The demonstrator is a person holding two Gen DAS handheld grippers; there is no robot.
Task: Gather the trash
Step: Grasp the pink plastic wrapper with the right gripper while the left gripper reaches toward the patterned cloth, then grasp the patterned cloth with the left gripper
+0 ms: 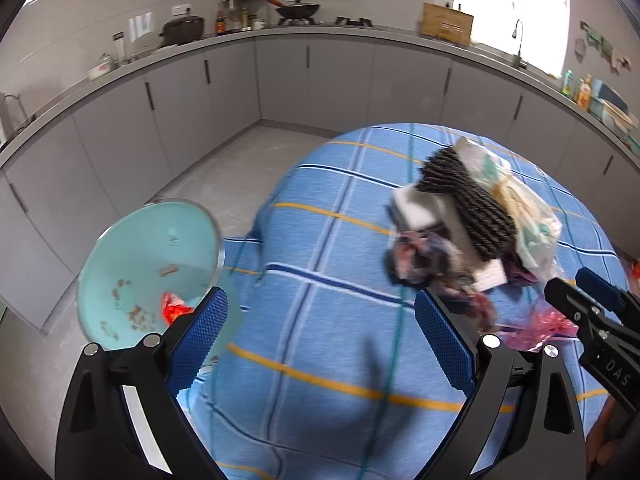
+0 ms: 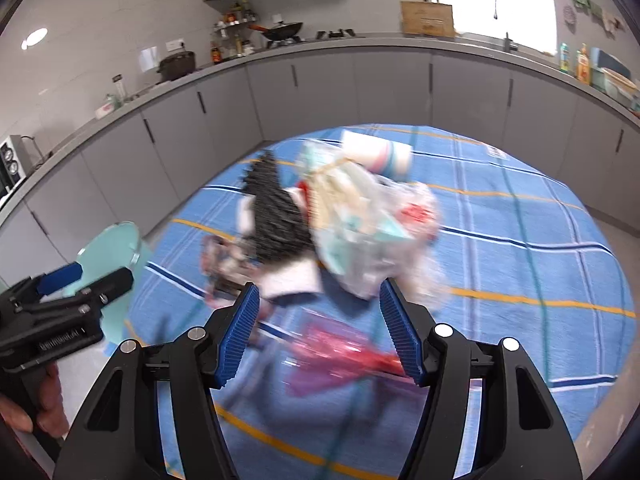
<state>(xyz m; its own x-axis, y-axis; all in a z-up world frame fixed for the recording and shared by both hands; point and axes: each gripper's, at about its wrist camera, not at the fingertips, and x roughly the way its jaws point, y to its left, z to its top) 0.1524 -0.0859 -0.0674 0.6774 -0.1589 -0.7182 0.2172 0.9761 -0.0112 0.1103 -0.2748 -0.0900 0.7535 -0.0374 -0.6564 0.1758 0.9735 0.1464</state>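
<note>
The trash (image 2: 320,232) lay in a blurred heap near the middle of a round table, on a blue checked cloth (image 2: 520,264) with white, navy and orange lines. In the heap were a black ribbed piece (image 2: 276,216), a clear bag (image 2: 360,224) with pale green and cream packaging inside, a white block (image 1: 416,208), crumpled patterned wrappers (image 1: 416,256) and, nearest the grippers, a pink film wrapper (image 2: 336,356). No print on any of it could be read (motion blur smeared everything).

The right gripper (image 2: 320,334) was about half open over the pink wrapper, its blue pads on either side of that wrapper and clear of it, holding nothing. The heap sat just beyond its tips.

The left gripper (image 1: 320,336) was wide open above bare cloth, empty as well. Its left pad (image 1: 200,344) overlapped the edge of a pale turquoise bin (image 1: 148,272) standing off the table's side, with a red scrap (image 1: 174,308) and small bits in it.

The only legible writing was "DAS" on the black body of the right gripper, seen from the left wrist view. The left gripper's body carried white lettering too blurred to read, and a hand (image 2: 44,408) gripped its handle.

Behind ran a grey counter (image 2: 360,46) with a wok (image 2: 282,30), bottles (image 2: 576,62) and a wooden box (image 2: 427,19) whose printing was too small to make out.
</note>
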